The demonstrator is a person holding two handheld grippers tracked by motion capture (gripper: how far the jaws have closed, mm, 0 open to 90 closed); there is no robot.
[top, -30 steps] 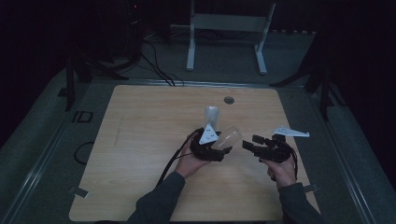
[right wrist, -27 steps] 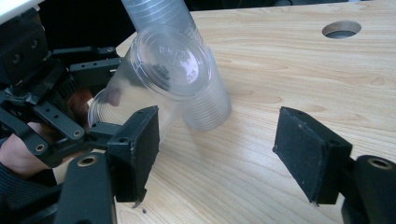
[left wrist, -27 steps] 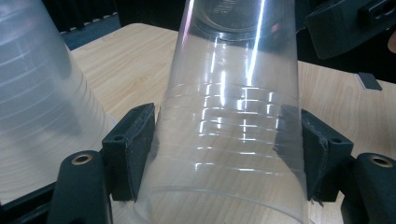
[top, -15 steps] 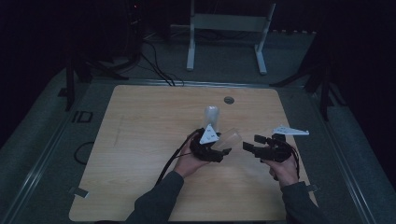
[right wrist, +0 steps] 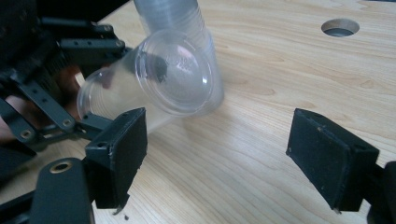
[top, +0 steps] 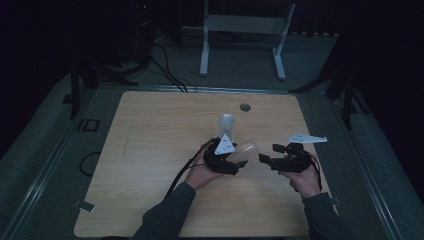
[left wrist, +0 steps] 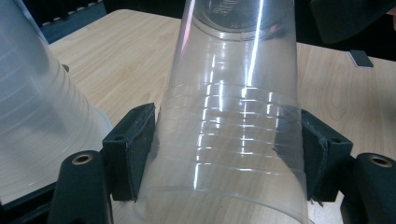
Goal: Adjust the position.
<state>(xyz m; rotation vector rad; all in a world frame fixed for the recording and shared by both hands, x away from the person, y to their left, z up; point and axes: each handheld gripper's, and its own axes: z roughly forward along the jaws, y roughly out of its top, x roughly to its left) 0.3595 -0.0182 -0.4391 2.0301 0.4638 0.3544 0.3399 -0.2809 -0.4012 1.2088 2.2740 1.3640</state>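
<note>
The left gripper (top: 242, 163) has its black pads (left wrist: 133, 149) pressed on both sides of a clear, ribbed plastic cup (left wrist: 233, 130), gripping it near the wide rim; in the high view the cup (top: 246, 149) lies tilted, its base pointing away from the jaws toward the right gripper (top: 263, 159); a stack of clear plastic cups (top: 226, 123) stands upside down on the pale wooden table (top: 150, 135) just beyond the left gripper; the right gripper's jaws have just been opening and now stand wide apart with nothing between them; the held cup (right wrist: 154, 79) hangs just ahead of its left-hand pad (right wrist: 122, 154), apart from it.
</note>
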